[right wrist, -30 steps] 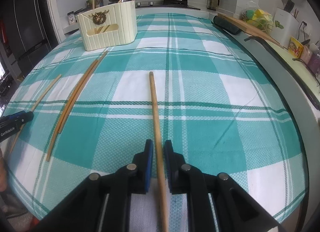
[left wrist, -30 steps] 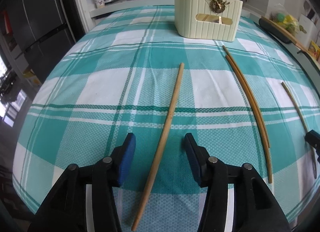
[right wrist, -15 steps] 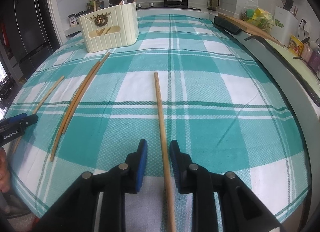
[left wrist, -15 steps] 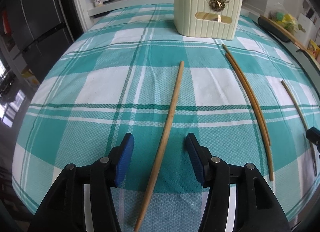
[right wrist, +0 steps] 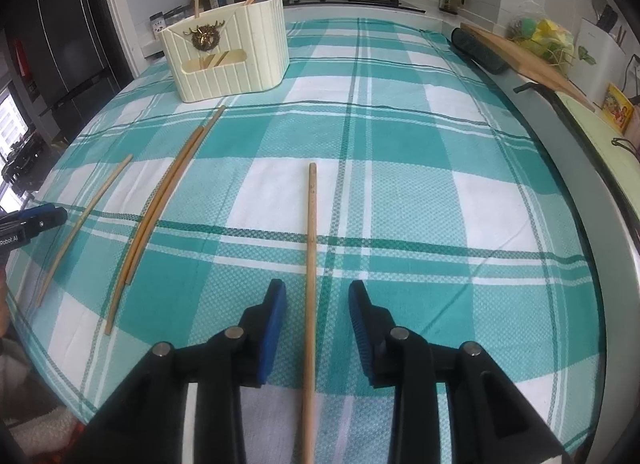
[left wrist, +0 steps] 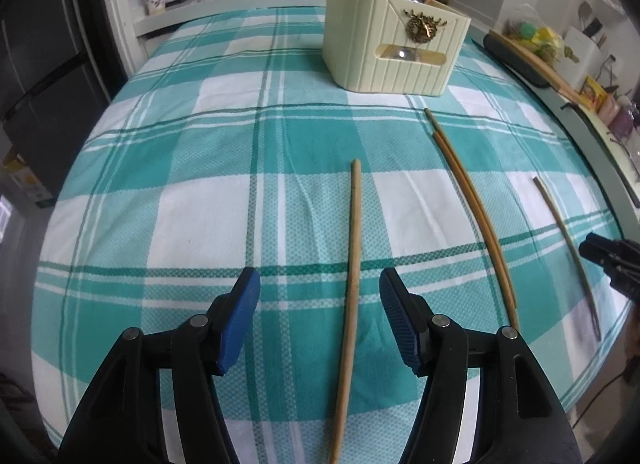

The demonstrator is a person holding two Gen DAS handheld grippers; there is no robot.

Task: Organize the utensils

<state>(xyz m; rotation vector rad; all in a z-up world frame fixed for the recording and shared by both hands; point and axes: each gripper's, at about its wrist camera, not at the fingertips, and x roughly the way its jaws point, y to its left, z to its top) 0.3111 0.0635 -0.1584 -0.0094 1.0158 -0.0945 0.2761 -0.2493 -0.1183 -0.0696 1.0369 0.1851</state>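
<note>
Left gripper (left wrist: 320,292) and right gripper (right wrist: 317,302) have just been opening, angled downward.

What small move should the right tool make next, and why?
Probably close on the chopstick. The right tool has just been opening and now straddles it without touching, while it lies flat on the cloth, outside the cream holder.

The cloth (left wrist: 200,184) was plaid, teal and white with thin dark-green lines; the chopstick (left wrist: 352,264) between the left fingers (left wrist: 240,316) was tan; those pads were blue on black arms; the holder (left wrist: 384,48) ahead was ribbed cream with a brass-coloured emblem (left wrist: 422,26).
</note>
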